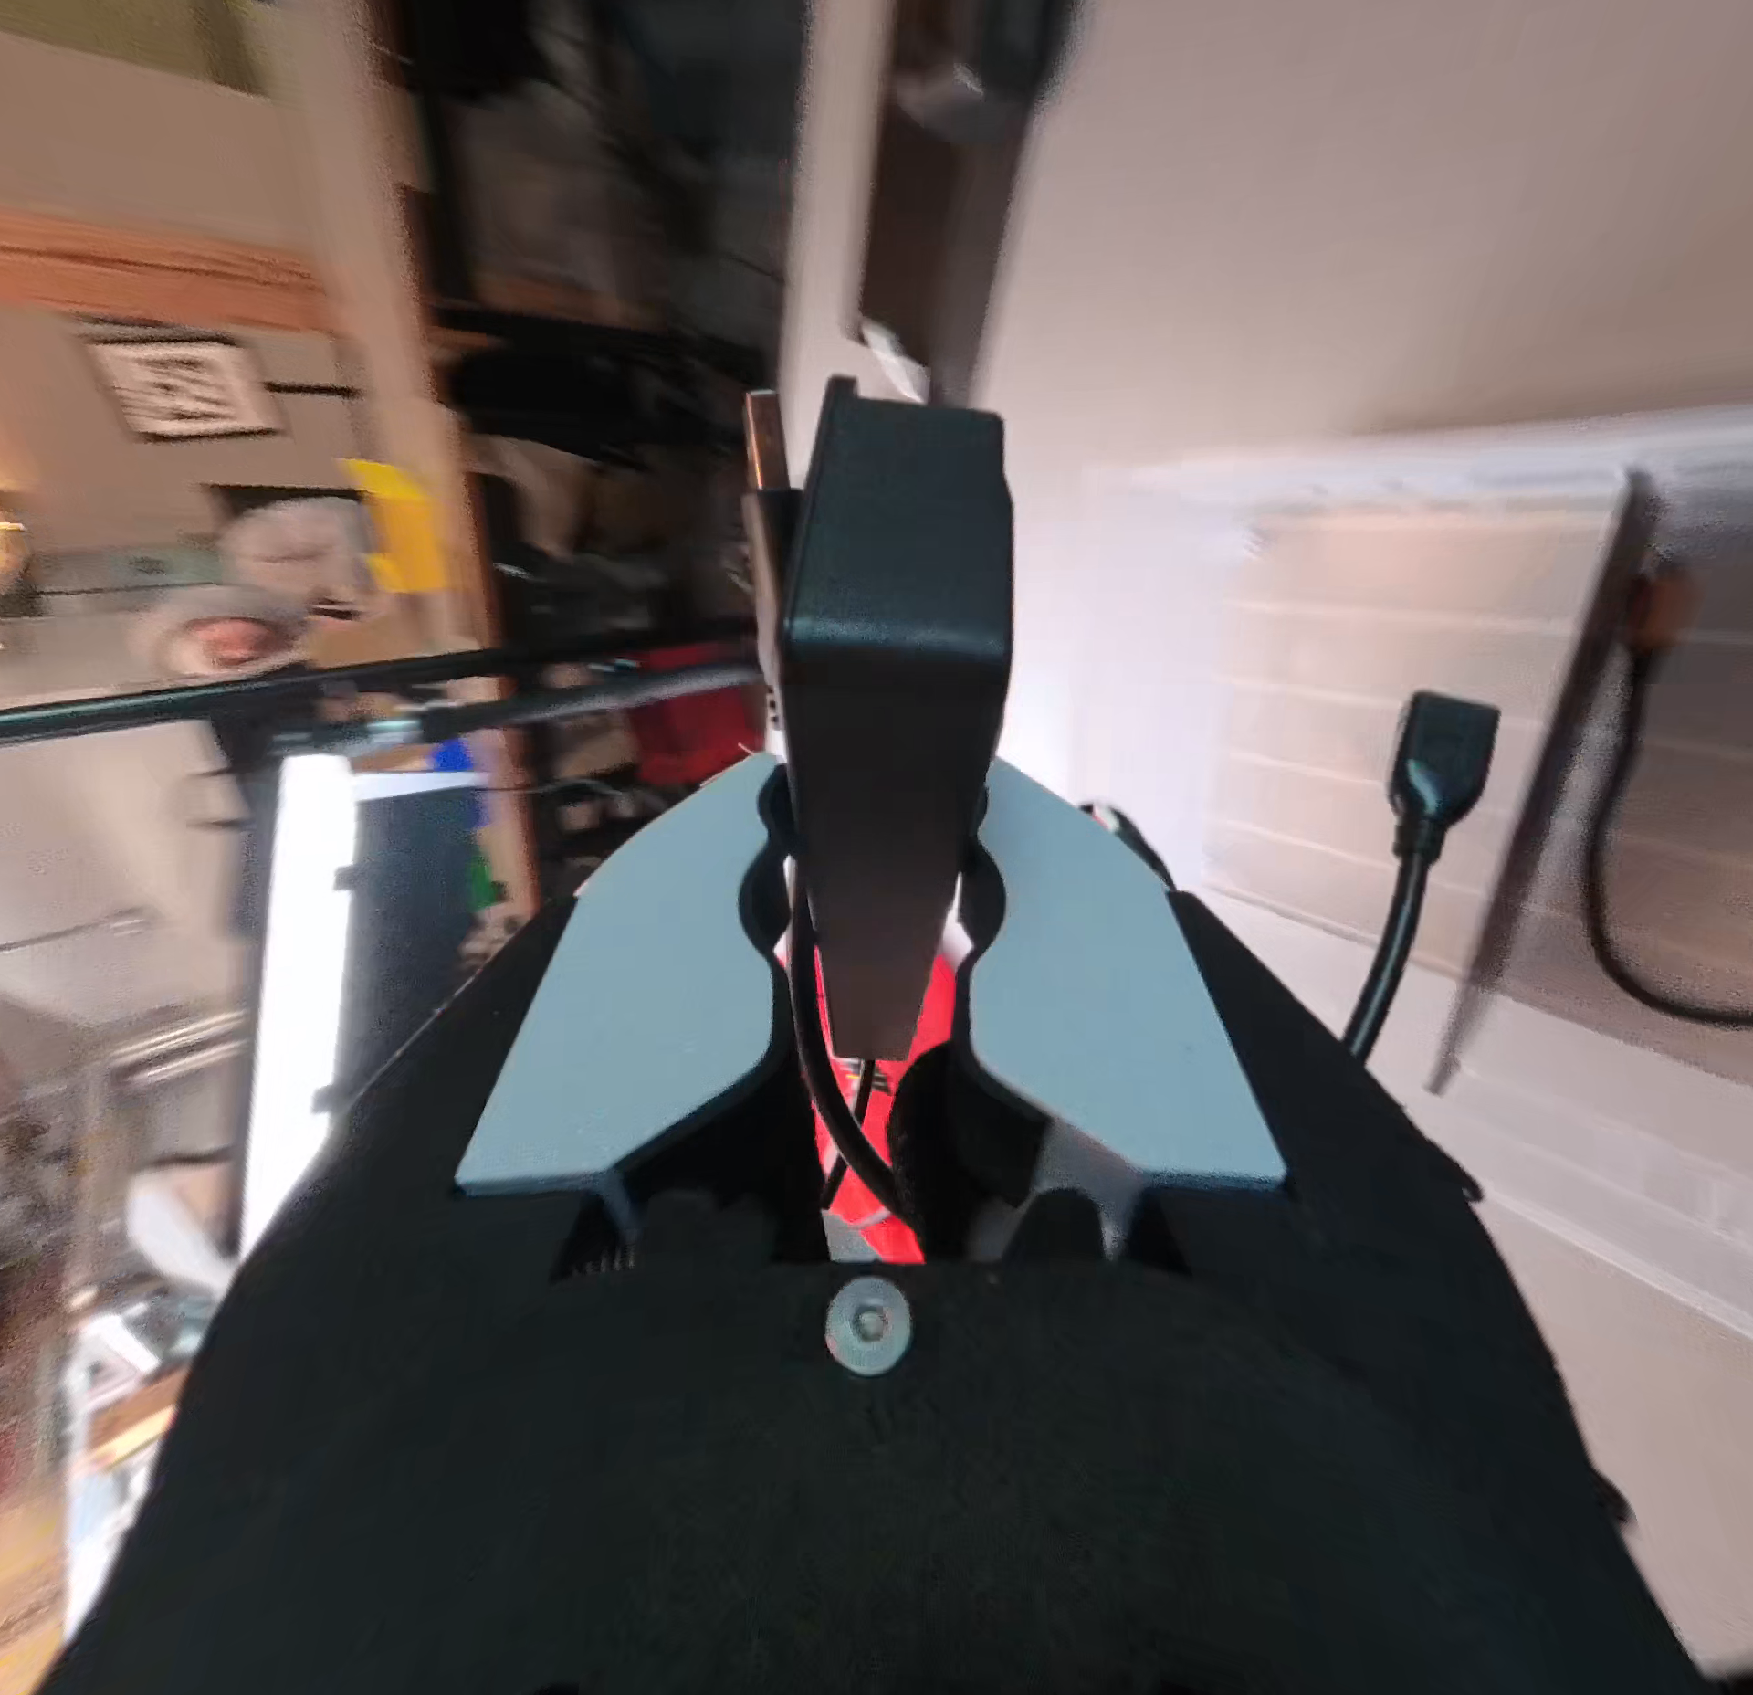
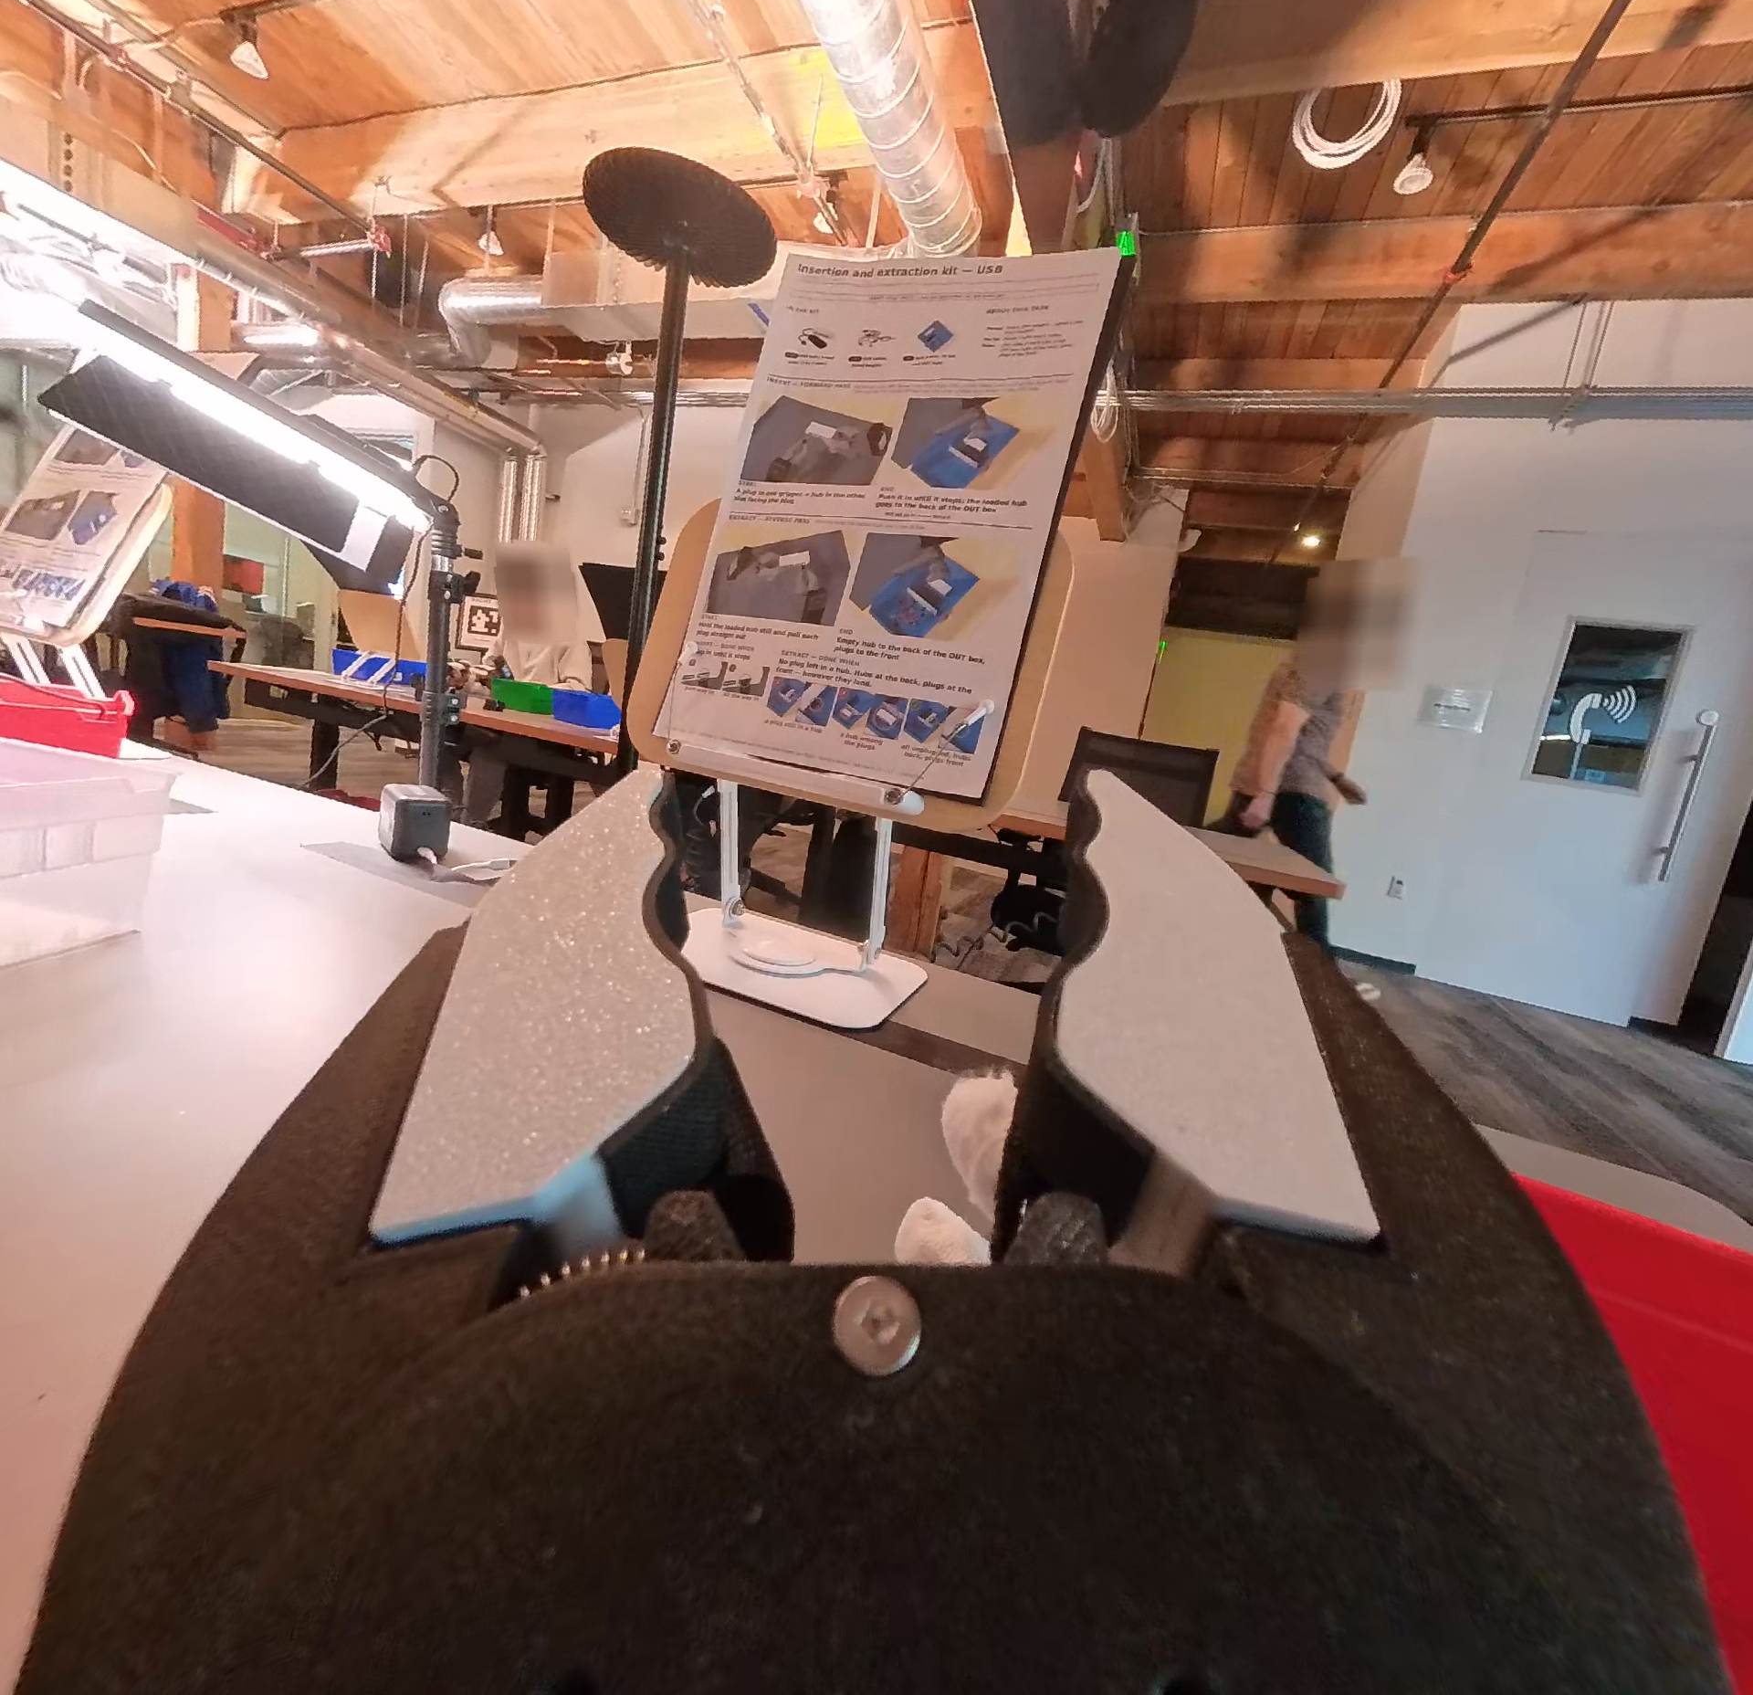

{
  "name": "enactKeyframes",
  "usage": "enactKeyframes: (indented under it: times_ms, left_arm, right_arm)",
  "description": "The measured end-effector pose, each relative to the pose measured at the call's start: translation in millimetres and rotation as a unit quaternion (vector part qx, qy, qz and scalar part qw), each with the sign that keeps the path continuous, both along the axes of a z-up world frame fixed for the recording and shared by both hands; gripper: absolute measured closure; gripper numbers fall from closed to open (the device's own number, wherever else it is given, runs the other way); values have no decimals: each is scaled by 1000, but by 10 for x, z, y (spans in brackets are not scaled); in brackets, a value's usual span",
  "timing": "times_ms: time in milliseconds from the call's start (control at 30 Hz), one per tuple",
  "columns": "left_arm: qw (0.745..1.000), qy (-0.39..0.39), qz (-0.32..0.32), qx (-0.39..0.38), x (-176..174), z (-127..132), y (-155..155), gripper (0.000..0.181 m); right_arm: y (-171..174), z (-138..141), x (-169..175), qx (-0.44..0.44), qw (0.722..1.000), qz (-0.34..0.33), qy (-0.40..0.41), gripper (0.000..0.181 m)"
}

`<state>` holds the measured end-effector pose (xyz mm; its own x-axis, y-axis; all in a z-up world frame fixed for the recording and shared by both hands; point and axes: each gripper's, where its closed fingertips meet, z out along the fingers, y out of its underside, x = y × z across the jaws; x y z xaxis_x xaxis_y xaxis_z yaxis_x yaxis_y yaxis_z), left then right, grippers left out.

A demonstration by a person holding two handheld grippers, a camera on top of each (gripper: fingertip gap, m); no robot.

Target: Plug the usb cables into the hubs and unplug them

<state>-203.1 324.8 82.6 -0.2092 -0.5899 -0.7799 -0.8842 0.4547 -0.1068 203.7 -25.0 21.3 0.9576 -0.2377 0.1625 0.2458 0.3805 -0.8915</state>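
Note:
In the left wrist view my left gripper (image 1: 877, 795) is shut on a black USB hub (image 1: 896, 558), which stands up out of the jaws. A USB plug (image 1: 766, 454) with a metal tip lies against the hub's left side. Its thin black cable (image 1: 806, 985) runs down between the fingers. A second black cable end with a socket (image 1: 1442, 758) hangs free to the right. The view is tilted and blurred. In the right wrist view my right gripper (image 2: 868, 814) is open and empty, above a white table (image 2: 190, 1033).
An instruction sheet on a stand (image 2: 911, 511) faces the right gripper on the table. A clear bin (image 2: 66, 824) and a red bin (image 2: 57, 715) stand at the left. A red container (image 2: 1660, 1317) is at the right. A lamp bar (image 2: 237, 435) and a small grey cube (image 2: 413, 819) are behind. People are in the background. Some 55 centimeters of space lies between my two pairs of fingers.

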Motion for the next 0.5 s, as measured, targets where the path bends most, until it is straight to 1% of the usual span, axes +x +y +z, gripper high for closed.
enactKeyframes:
  times_ms: [100, 167, 233, 267, 300, 367, 433, 500]
  left_arm:
    - [991, -97, -31, 85, 164, 744, -285, 149]
    - [974, -173, -65, 129, 342, 1163, -555, 149]
    - [949, -258, -112, 141, 570, 1459, -906, 149]
    - [934, -300, -140, 135, 695, 1547, -1097, 149]
    - [920, -335, -165, 122, 820, 1586, -1286, 149]
    - [890, -400, -204, 82, 1071, 1552, -1626, 149]
    - [856, -460, -235, 5, 1351, 1361, -1939, 149]
    - [810, -509, -273, -100, 1645, 1077, -2248, 149]
  right_arm:
    - [-2, -1, 3, 1, 1000, 4, 5, 105]
    - [-7, 2, 7, 3, 1000, 5, 7, 106]
    - [-3, -2, 3, 2, 1000, 12, 12, 108]
    - [4, -11, -3, 1, 1000, 17, 15, 108]
    - [16, -21, -13, -3, 1000, 24, 18, 109]
    - [52, -59, -39, -15, 999, 39, 24, 109]
    - [98, -107, -89, -31, 997, 59, 28, 109]
    - [153, -164, -182, -52, 994, 89, 24, 109]
